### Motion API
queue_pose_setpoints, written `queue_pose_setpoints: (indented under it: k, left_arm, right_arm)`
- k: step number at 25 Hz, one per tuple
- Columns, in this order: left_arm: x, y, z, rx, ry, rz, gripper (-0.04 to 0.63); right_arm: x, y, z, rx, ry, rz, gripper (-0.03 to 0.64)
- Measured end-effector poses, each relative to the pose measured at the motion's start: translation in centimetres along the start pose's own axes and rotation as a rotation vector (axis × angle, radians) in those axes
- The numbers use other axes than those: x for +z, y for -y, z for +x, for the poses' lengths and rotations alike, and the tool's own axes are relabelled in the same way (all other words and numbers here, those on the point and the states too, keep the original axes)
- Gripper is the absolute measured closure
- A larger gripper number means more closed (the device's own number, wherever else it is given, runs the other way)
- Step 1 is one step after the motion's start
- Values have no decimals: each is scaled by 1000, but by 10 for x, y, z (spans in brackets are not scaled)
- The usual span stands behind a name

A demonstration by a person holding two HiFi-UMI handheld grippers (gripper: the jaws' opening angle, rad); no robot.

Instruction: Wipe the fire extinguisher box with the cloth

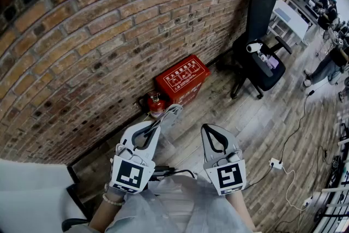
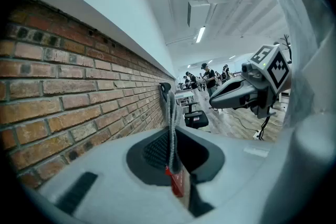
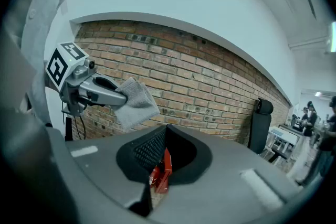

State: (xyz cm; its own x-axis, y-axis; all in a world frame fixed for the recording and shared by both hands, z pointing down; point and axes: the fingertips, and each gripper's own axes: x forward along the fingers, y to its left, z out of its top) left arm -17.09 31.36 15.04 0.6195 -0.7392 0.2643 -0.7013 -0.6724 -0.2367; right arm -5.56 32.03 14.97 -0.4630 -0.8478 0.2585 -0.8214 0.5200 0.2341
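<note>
So the left gripper has its jaws pinched tight on a grey cloth, which hangs out past the tips. That makes sense to me, since it leaves a free flap to drag over a surface. The right gripper has its jaws closed together with nothing in them, so my guess is it's just along for the ride or ready to steady something.

The red fire extinguisher box sits on the floor against the brick wall, roughly 12 o'clock from both grippers and well apart from them. A small fire extinguisher stands at about 8 o'clock of the box.

Pose-wise, both grippers are held side by side in front of the person, pointing forward and down toward the box. No wiping contact yet, I'd say.
</note>
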Motion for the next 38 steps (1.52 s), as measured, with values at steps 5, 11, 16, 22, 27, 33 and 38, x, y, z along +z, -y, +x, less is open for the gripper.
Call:
queue_pose_setpoints:
  k: [5, 11, 16, 22, 27, 33, 38]
  left_arm:
    - [1, 1, 2, 2, 15, -5, 584]
    - [1, 0, 2, -4, 8, 0, 584]
    - [0, -2, -1, -2, 23, 1, 584]
    - [0, -9, -9, -1, 40, 1, 584]
    - [-4, -16, -20, -6, 50, 12, 584]
    - [-12, -23, -36, -11, 64, 0, 584]
    - [-27, -25, -42, -26, 33, 1, 584]
  right_arm:
    - [-2, 1, 0, 0, -3, 1, 606]
    - [-2, 1, 1, -3, -6, 0, 606]
    - [0, 0, 0, -16, 8, 27, 606]
    - [5, -4, -1, -38, 13, 30, 606]
    - [10, -16, 1, -53, 14, 16, 606]
    - [11, -38, -1, -67, -2, 17, 606]
    - [2, -48, -2, -80, -24, 23, 606]
